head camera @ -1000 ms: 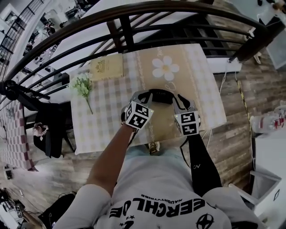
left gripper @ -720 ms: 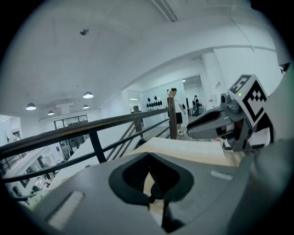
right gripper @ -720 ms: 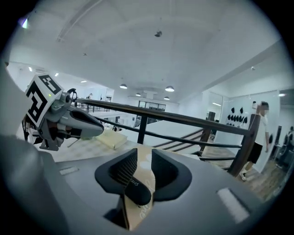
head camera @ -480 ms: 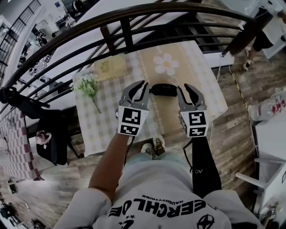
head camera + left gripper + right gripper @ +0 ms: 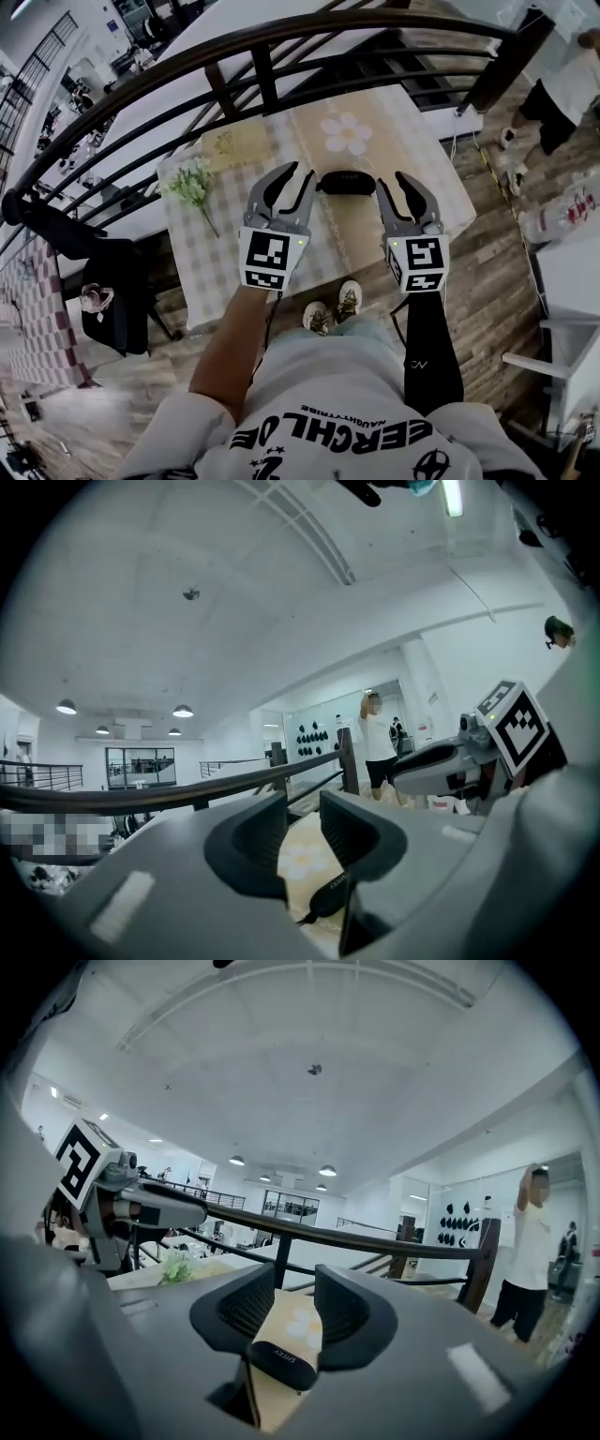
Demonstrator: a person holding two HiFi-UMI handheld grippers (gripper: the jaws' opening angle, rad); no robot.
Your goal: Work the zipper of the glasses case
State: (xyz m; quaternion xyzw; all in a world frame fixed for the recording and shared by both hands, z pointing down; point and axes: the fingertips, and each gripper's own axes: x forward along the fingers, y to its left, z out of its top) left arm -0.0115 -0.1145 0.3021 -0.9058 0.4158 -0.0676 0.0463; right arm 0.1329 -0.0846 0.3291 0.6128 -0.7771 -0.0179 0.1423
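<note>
As left gripper (image 5: 295, 177), right gripper (image 5: 394, 183) just opened empty jaws, glasses case (image 5: 347, 182) lies between.

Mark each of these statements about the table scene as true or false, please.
1. The glasses case lies on the table. True.
2. The left gripper grips the case. False: its jaws have just been opening; they stand apart and hold nothing.
3. In the head view the flowers lie to the right of the case. False: they lie to its left.
4. The right gripper is empty. True: its jaws have just been opening, with nothing between them.
5. A railing stands beyond the table. True.
</note>
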